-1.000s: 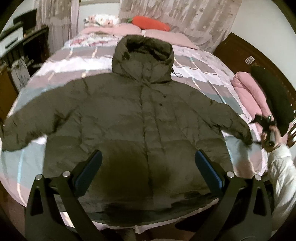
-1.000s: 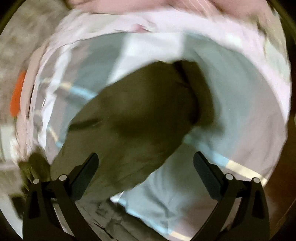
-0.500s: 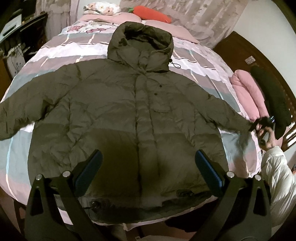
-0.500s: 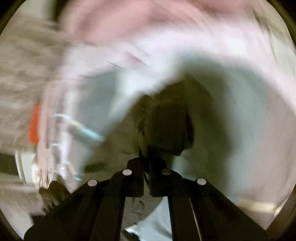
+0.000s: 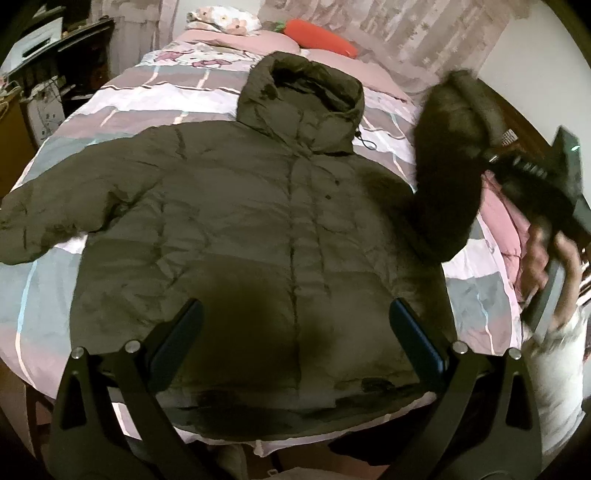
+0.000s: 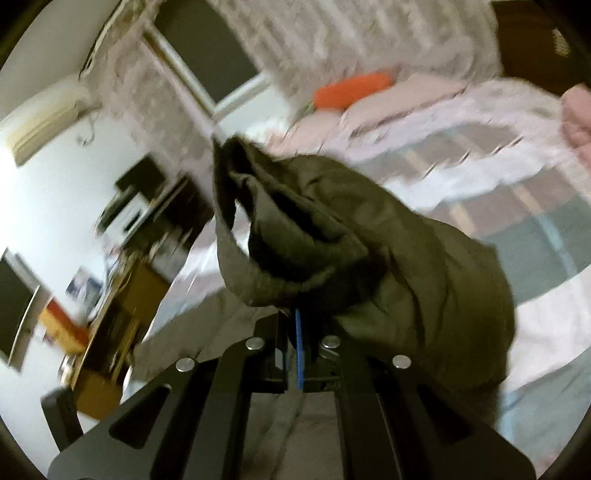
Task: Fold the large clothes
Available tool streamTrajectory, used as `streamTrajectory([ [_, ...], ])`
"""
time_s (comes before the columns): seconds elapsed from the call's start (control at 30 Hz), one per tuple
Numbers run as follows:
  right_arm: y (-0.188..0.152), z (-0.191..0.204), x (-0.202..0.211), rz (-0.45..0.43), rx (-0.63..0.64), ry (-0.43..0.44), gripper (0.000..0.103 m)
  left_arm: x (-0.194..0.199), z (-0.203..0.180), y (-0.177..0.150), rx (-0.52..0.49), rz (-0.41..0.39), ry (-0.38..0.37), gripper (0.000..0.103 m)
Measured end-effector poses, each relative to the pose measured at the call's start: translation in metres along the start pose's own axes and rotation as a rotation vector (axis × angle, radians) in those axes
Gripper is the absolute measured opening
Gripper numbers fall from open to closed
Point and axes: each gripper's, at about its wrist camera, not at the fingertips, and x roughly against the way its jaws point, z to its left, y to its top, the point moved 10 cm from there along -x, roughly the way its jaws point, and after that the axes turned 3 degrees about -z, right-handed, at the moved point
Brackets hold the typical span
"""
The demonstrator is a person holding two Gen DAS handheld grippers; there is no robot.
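Note:
A large olive-green hooded puffer jacket (image 5: 258, 229) lies front-up on the bed, hood toward the pillows. My left gripper (image 5: 295, 332) is open and empty, hovering above the jacket's lower hem. My right gripper (image 6: 299, 325) is shut on the cuff of the jacket's right sleeve (image 6: 332, 236). It shows in the left wrist view (image 5: 491, 155) holding that sleeve (image 5: 443, 177) lifted above the bed at the right. The other sleeve (image 5: 48, 221) lies stretched out flat to the left.
The bed has a pink, grey and white striped cover (image 5: 472, 291). Pillows and an orange carrot-shaped cushion (image 5: 325, 35) lie at its head. A pink bundle (image 5: 509, 218) sits by the wooden headboard on the right. Dark furniture (image 5: 55, 59) stands to the left.
My right gripper, shut on the right sleeve's cuff, has lifted it off the bed and swung it up and inward. My left gripper stayed open and drew slightly nearer the jacket.

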Motion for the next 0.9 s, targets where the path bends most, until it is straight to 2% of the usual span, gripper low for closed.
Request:
streamTrajectory([
  [0.13,-0.049,0.004,-0.047,0.17,-0.009,-0.035,0.003,0.003,0.011,-0.001,0.034,-0.003,0.0,0.101],
  [0.2,-0.085,-0.001,-0.075,0.334,-0.018,-0.061,0.007,0.003,0.014,-0.002,0.049,0.001,-0.004,0.101],
  [0.23,-0.088,-0.009,-0.087,0.388,-0.043,-0.082,0.013,0.003,0.016,-0.002,0.055,0.003,-0.006,0.101],
  [0.27,-0.103,-0.015,-0.089,0.456,-0.09,-0.094,0.027,0.003,0.017,-0.002,0.058,0.003,-0.006,0.101],
  [0.3,-0.107,-0.014,-0.089,0.479,-0.122,-0.087,0.036,0.003,0.019,-0.002,0.058,0.004,-0.002,0.101],
  [0.37,-0.1,-0.015,-0.083,0.469,-0.178,-0.072,0.083,0.001,0.022,-0.003,0.058,0.007,0.01,0.101],
  [0.4,-0.087,-0.019,-0.074,0.421,-0.192,-0.087,0.088,0.0,0.024,-0.003,0.062,0.011,0.013,0.101],
  [0.47,-0.071,-0.023,-0.05,0.334,-0.222,-0.09,0.094,-0.005,0.026,-0.003,0.08,0.024,0.005,0.101],
  [0.5,-0.066,-0.029,-0.035,0.296,-0.266,-0.088,0.095,-0.009,0.027,-0.003,0.09,0.031,-0.001,0.101],
  [0.53,-0.059,-0.031,-0.037,0.276,-0.308,-0.093,0.096,-0.013,0.026,-0.003,0.097,0.033,-0.013,0.101],
  [0.57,-0.056,-0.047,-0.024,0.258,-0.393,-0.103,0.097,-0.017,0.024,-0.003,0.105,0.035,-0.029,0.101],
  [0.7,-0.048,-0.086,-0.011,0.239,-0.572,-0.125,0.097,-0.055,0.013,-0.001,0.118,0.088,-0.078,0.101],
  [0.8,-0.045,-0.106,0.001,0.203,-0.651,-0.137,0.097,-0.097,0.004,-0.003,0.14,0.178,-0.104,0.101],
  [0.9,-0.043,-0.11,0.008,0.208,-0.695,-0.104,0.097,-0.132,-0.014,-0.009,0.188,0.271,-0.18,0.101],
])
